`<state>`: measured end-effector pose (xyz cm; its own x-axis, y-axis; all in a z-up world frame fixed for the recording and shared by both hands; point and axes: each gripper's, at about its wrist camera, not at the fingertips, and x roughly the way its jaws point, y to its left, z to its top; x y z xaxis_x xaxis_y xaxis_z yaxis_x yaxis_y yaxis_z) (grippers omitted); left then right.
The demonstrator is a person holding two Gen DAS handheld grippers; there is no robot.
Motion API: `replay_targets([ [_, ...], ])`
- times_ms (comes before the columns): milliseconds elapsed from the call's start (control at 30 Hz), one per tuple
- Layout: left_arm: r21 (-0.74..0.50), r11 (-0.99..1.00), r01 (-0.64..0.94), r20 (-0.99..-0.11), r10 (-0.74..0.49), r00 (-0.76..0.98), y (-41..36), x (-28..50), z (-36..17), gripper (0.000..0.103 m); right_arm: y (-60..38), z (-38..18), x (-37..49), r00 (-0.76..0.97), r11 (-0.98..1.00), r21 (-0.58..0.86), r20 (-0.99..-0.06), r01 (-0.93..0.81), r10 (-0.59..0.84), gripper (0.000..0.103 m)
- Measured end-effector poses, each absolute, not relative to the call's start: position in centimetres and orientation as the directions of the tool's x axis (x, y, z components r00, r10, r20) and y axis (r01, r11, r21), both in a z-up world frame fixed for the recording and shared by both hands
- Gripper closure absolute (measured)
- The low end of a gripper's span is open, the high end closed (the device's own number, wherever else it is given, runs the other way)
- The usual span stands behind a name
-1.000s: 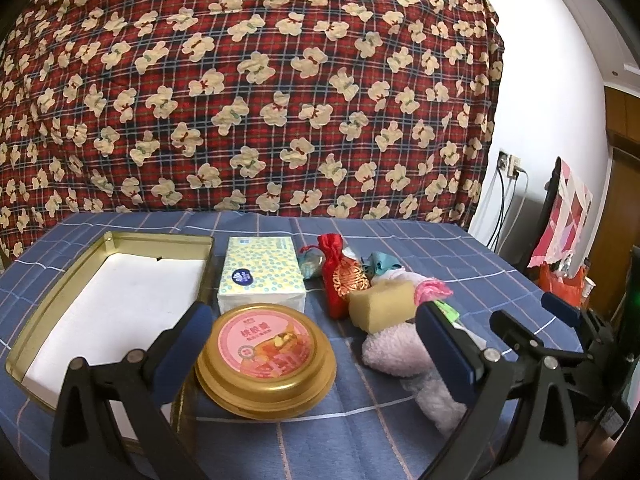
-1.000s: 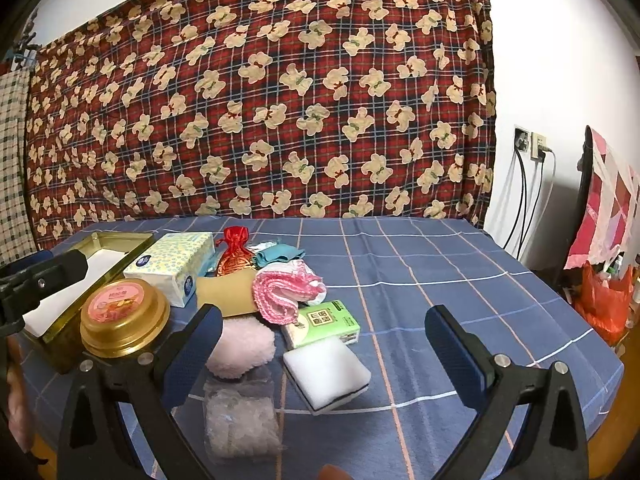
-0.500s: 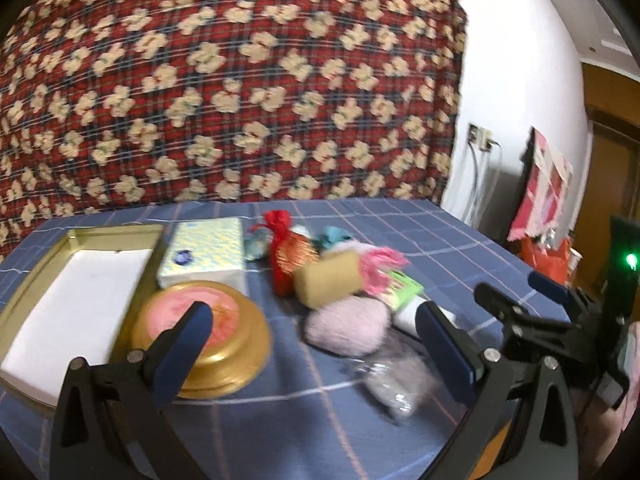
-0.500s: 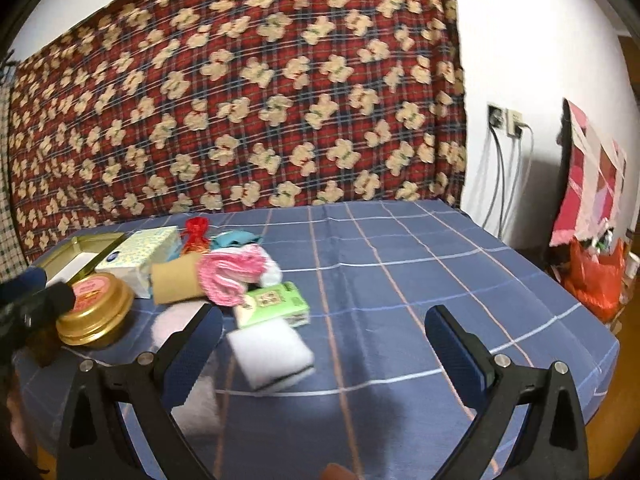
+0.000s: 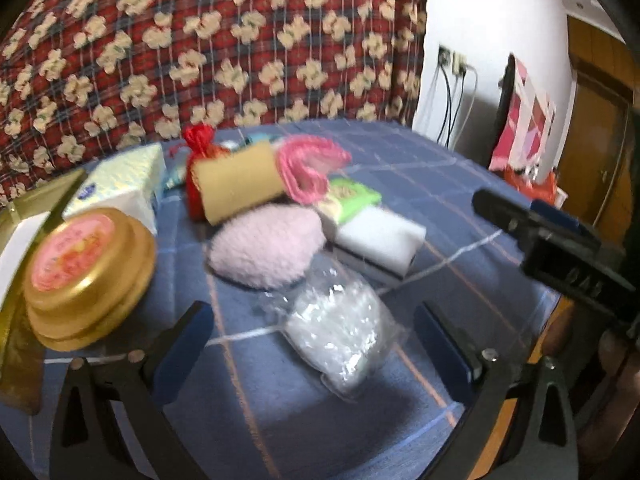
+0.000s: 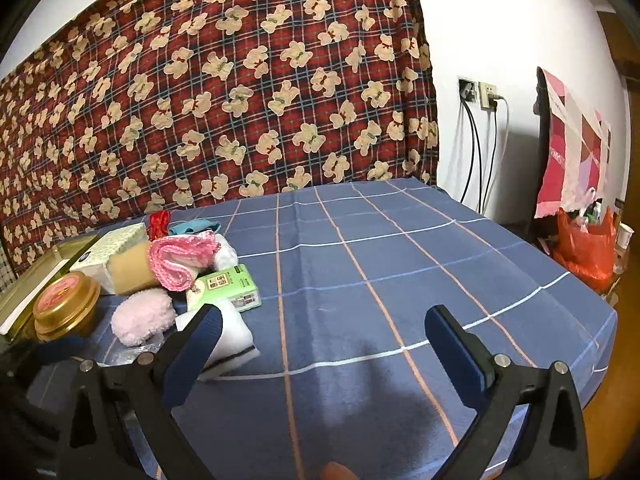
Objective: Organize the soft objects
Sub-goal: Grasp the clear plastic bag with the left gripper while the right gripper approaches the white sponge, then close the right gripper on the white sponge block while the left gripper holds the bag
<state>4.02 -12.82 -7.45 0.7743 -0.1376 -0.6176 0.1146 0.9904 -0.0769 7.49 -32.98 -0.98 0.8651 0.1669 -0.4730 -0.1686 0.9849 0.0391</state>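
My left gripper (image 5: 316,344): jaws wide, closing, astride the crinkled clear plastic bag (image 5: 340,330), pads not touching it. My right gripper (image 6: 320,344): wide, empty. Fluffy pink pouf (image 5: 266,250) beside white foam block (image 5: 380,240) on blue checked tablecloth (image 6: 380,280).

- Round tin (image 5: 86,276) at left, beside tray (image 5: 36,200).
- Fluffy pad (image 5: 266,246) right of tin, sponge block (image 5: 380,240) further right.
- Plastic bag (image 5: 340,332) nearest, before pad.

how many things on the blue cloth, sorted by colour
pink: 2, fluffy puff, knitted cloth
white: 1, foam sponge
green: 1, tissue pack
tan: 1, sponge block
red: 1, drawstring pouch
clear: 1, plastic bag
gold: 1, round tin
total: 8
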Motion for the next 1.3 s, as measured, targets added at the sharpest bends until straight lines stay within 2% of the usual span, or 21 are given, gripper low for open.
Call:
replay_targets([
  [33,-0.075,0.990,0.120,-0.629,-0.141,0.765,-13.0,4.2,-7.8,0.008,-33.0,-1.0,7.5,0.865,0.985,0.041,-0.473,-0.169,0.168,0.001],
  [67,-0.071,0.990,0.122,-0.642,-0.139,0.754,-13.1,4.5,-8.1,0.015,-33.1,-1.1,7.5,0.864,0.984,0.042,-0.473,-0.172,0.171,0.001],
  [100,-0.073,0.989,0.130,-0.650,-0.146,0.746,-13.2,4.6,-8.2,0.027,-33.1,-1.2,7.6,0.863,0.984,0.044,-0.474,-0.175,0.174,0.001],
  [133,-0.078,0.987,0.141,-0.654,-0.157,0.740,-13.3,4.7,-8.3,0.031,-33.1,-1.2,7.6,0.862,0.983,0.044,-0.475,-0.177,0.176,0.001],
  [167,-0.085,0.985,0.150,-0.653,-0.169,0.738,-13.3,4.6,-8.4,0.044,-33.0,-1.3,7.7,0.861,0.983,0.045,-0.475,-0.180,0.180,0.001],
  [200,-0.092,0.982,0.163,-0.647,-0.184,0.740,-13.2,4.5,-8.4,0.065,-33.0,-1.3,7.8,0.861,0.982,0.047,-0.475,-0.182,0.182,0.001],
  [233,-0.091,0.980,0.178,-0.643,-0.194,0.740,-13.3,4.4,-8.4,0.078,-32.9,-1.4,7.9,0.859,0.981,0.050,-0.476,-0.186,0.187,0.001],
  [267,-0.092,0.980,0.178,-0.639,-0.196,0.744,-13.2,4.3,-8.2,0.084,-32.8,-1.4,8.0,0.857,0.980,0.051,-0.477,-0.193,0.194,0.001],
  [433,-0.107,0.979,0.172,-0.592,-0.202,0.781,-12.0,3.8,-7.3,0.087,-31.2,-1.5,8.5,0.853,0.970,-0.009,-0.479,-0.244,0.210,0.001],
  [633,-0.066,0.981,0.180,-0.472,-0.190,0.861,-11.5,2.4,-4.6,0.088,-29.5,-1.8,9.4,0.824,0.949,-0.045,-0.511,-0.311,0.246,0.001],
  [867,-0.079,0.987,0.137,-0.452,-0.158,0.878,-9.1,4.7,-3.4,0.088,-26.9,-2.0,11.0,0.776,0.906,-0.109,-0.565,-0.408,0.281,0.002],
  [933,-0.082,0.989,0.119,-0.451,-0.144,0.881,-8.4,5.3,-3.3,0.088,-26.3,-2.3,11.6,0.743,0.891,-0.102,-0.598,-0.442,0.300,0.010],
  [967,-0.088,0.990,0.111,-0.451,-0.139,0.881,-7.9,5.8,-3.2,0.088,-26.0,-2.5,11.7,0.737,0.888,-0.108,-0.606,-0.448,0.298,0.019],
  [1000,-0.091,0.990,0.106,-0.452,-0.136,0.882,-7.7,5.9,-3.2,0.088,-25.5,-2.9,11.9,0.725,0.880,-0.118,-0.623,-0.460,0.295,0.022],
  [1300,-0.088,0.993,0.076,-0.452,-0.108,0.885,-6.5,7.1,-3.2,0.088,-24.2,-4.0,12.5,0.635,0.831,-0.105,-0.699,-0.547,0.329,0.022],
])
